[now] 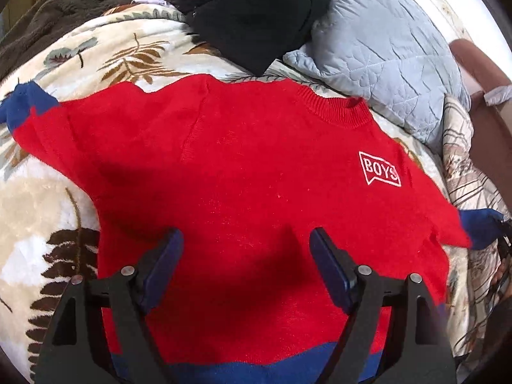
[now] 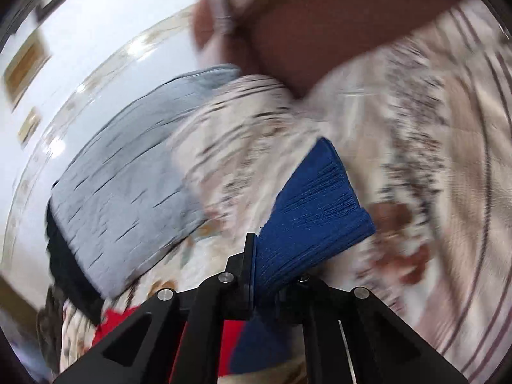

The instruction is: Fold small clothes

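1. black-framed left gripper [image 1: 246, 240] sits nearest in its own view, its two blue pads [image 1: 163, 262] spread wide apart with nothing between them, hanging over the lower body of the red sweater [image 1: 243, 172].
2. red knit lies flat, front up, on the leaf-print blanket [image 1: 48, 192]; a blue band [image 1: 249, 368] runs along its hem at the bottom of the left wrist view, between the gripper's arms.
3. white "boys" badge [image 1: 380, 169] sits on the chest, on the right of that view, below the ribbed collar [image 1: 336, 108].
4. one sleeve reaches out to the left and ends in a blue cuff [image 1: 25, 102]; the other blue cuff [image 1: 480, 227] is at the far right edge.
5. right gripper [image 2: 252, 256] is pressed together, pinching that ribbed blue cuff [image 2: 313, 217], which fans out past its fingertips; the right wrist view is blurred.
6. farther off lie a grey quilted pillow [image 1: 384, 48], a black garment [image 1: 249, 16] and a brown fleece [image 1: 70, 9].
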### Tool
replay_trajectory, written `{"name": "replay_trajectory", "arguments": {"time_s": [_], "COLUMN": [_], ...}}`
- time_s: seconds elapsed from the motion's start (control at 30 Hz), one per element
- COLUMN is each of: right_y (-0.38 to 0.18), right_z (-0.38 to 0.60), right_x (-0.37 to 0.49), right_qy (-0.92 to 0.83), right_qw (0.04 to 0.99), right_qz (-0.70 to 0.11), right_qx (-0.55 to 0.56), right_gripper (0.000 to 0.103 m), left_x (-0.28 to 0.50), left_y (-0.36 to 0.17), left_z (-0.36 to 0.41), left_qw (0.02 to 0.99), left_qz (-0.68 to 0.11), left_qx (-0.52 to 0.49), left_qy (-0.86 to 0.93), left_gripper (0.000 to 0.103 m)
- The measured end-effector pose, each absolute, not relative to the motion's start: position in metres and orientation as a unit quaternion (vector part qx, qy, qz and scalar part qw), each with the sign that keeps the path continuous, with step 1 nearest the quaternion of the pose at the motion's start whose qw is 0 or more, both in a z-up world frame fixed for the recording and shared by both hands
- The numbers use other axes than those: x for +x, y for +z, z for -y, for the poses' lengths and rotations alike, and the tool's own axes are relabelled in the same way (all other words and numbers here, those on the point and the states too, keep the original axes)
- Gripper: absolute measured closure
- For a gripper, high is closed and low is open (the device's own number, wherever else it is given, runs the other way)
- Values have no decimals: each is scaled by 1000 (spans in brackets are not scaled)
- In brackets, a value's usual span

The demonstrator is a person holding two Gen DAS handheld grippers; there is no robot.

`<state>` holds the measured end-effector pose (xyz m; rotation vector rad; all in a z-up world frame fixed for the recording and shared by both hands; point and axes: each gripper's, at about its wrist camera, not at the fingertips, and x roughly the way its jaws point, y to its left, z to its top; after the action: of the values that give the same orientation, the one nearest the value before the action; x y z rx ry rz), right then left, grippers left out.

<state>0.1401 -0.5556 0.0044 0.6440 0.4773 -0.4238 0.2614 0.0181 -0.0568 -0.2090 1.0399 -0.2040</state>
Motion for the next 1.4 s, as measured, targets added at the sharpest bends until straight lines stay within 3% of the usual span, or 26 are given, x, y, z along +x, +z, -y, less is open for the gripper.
{"name": "replay_trajectory", "arguments": {"time_s": [0.23,1.03,1.17,1.27,1.4], "right_y": [11,-57,-83,-94,-75], "right_z": [462,151,131,123,160], "right_x": [171,263,268,260,227], "right_qy": [-100,117,129,151,155], "right_qw": [917,887,860,840,858], "right_qz": [-262,-392,-437,-470,-422], "right_qx": [284,213,230,224,249], "right_gripper": [97,96,79,77,71], "left_x": [260,268,271,273,273], "left_y": [-54,-29,-33,-38,-45], "left_z": [-25,-102,-105,-103,-87], "left_qw": [849,837,830,820,806], "left_qz": [-502,-486,-489,-498,-511], "left_qx": [-122,-220,-236,-247,-249], "left_qy": [-109,-125,-129,-136,-163], "left_gripper": [22,22,22,22,22]}}
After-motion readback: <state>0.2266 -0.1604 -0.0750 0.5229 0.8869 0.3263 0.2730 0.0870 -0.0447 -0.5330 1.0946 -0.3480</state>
